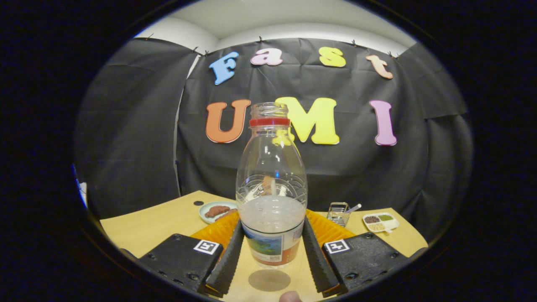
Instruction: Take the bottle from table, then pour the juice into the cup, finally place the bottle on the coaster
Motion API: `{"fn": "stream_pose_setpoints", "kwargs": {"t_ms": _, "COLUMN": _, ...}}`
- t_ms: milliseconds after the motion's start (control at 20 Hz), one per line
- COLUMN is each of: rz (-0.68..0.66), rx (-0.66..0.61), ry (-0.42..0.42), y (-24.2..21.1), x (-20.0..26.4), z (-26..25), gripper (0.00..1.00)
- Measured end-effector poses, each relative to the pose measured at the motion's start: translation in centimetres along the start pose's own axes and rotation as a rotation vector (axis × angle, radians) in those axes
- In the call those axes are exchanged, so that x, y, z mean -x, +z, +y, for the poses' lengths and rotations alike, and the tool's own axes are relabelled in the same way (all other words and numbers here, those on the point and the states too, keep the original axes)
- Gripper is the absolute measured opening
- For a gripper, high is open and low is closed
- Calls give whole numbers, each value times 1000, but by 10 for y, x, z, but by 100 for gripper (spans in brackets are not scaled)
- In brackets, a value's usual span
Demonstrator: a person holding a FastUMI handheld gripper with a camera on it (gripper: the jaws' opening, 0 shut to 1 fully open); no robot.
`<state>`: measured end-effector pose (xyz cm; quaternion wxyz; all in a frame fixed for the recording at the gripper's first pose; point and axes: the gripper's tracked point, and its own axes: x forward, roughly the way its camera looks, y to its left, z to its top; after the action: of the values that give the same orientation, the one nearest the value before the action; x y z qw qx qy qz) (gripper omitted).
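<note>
in the gripper view my jaws are clenched on the bottle (pixel 271 197), one finger pressing each side of its lower body at the label. it stands upright between my fingers, and the round shadow (pixel 269 279) under it on the desk (pixel 147 228) makes me judge it is already lifted clear, so the taking step looks done. pouring and setting it on the coaster are left; i cannot pick out a cup or a coaster for certain from here. the bottle is clear ribbed plastic, rounded at the shoulder, with a red ring (pixel 269 121) at its neck and an open threaded mouth, no cap. a cloudy pale liquid fills roughly its lower part, above a glossy printed label. behind it lies something orange and ridged (pixel 331 228), partly hidden. further back sit a small pale plate with brownish food (pixel 216 211), a little wire basket (pixel 339 213) and a white divided tray of grains (pixel 381 221). the desk is smooth light wood.
</note>
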<state>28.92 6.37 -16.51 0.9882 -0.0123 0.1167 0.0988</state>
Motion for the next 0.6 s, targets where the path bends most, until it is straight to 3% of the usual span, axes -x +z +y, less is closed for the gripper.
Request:
{"fn": "stream_pose_setpoints", "kwargs": {"t_ms": 250, "rz": 82, "rx": 13, "ry": -3, "y": -62, "x": -14, "z": -6, "gripper": 77}}
{"fn": "stream_pose_setpoints", "kwargs": {"t_ms": 600, "rz": 126, "rx": 14, "ry": -13, "y": -109, "x": -21, "z": -6, "gripper": 77}}
